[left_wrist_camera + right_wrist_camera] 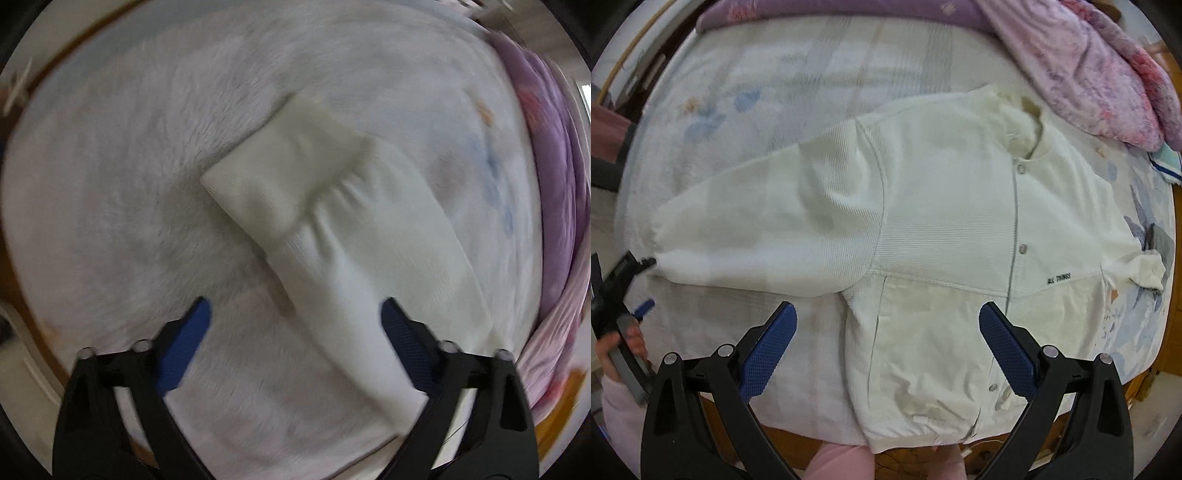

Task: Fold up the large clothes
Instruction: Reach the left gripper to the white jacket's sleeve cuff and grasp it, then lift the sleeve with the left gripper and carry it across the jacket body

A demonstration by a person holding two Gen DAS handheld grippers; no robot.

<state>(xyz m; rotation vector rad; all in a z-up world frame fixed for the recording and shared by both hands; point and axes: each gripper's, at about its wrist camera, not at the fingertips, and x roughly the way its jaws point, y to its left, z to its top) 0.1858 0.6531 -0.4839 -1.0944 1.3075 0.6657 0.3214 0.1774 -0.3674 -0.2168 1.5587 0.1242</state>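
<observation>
Jacket sleeve cuff [273, 177] lay flat on the bed sheet [110, 192] in the left wrist view, just ahead of the left gripper [295, 314], whose jaws stood apart around the sleeve without pressing it; a pinch there could snag the sheet too. In the right wrist view the white jacket [942, 206] lay spread face-up, buttoned, below the purple quilt [1089, 66], the right gripper [886, 317] parted over its hem; no containers showed.
</observation>
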